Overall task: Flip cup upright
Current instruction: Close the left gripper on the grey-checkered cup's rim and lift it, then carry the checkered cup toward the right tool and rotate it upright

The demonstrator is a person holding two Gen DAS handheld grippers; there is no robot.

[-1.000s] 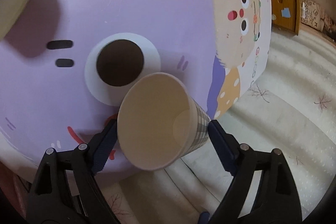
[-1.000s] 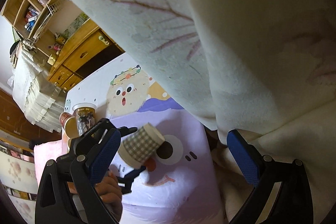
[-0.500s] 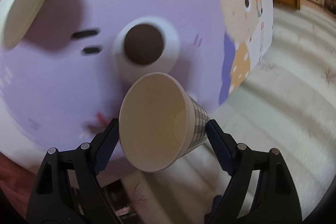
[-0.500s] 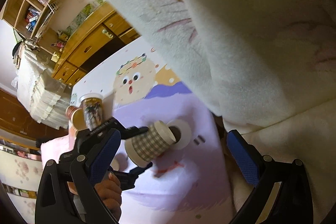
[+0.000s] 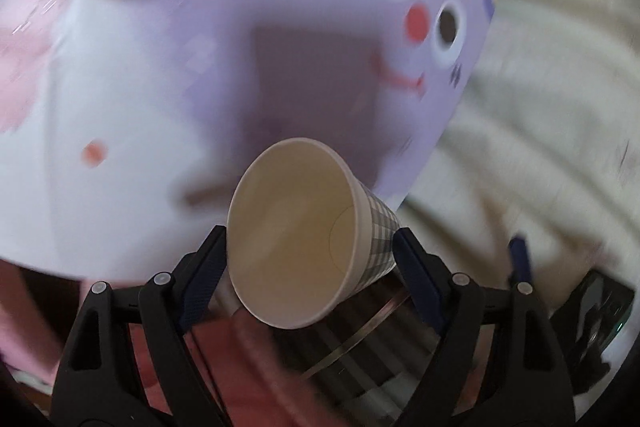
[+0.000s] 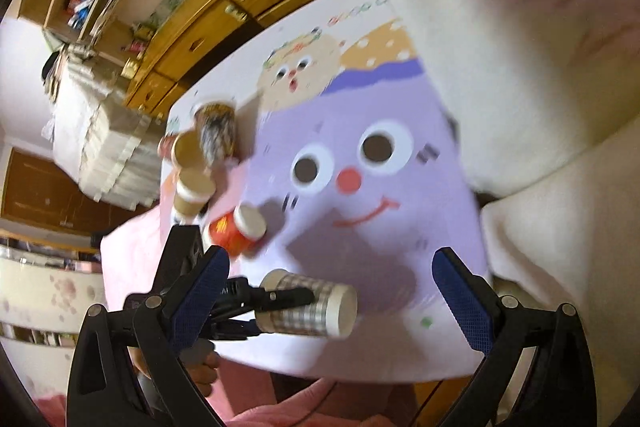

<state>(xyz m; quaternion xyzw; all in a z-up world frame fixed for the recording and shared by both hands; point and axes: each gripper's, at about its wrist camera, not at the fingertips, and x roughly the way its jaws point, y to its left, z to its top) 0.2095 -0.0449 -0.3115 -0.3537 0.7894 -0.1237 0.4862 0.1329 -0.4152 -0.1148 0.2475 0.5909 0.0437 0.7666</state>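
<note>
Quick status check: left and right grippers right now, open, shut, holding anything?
Left gripper: shut on the checked paper cup, held on its side.
Right gripper: open, holding nothing.

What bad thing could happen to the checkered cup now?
The checkered cup is pinched sideways in the left gripper, held above the table's near edge. If the thin paper slips or crumples, it could fall off the table. The red cup lies on its side close by, so setting the checkered cup down carelessly might knock it and send it rolling.
</note>
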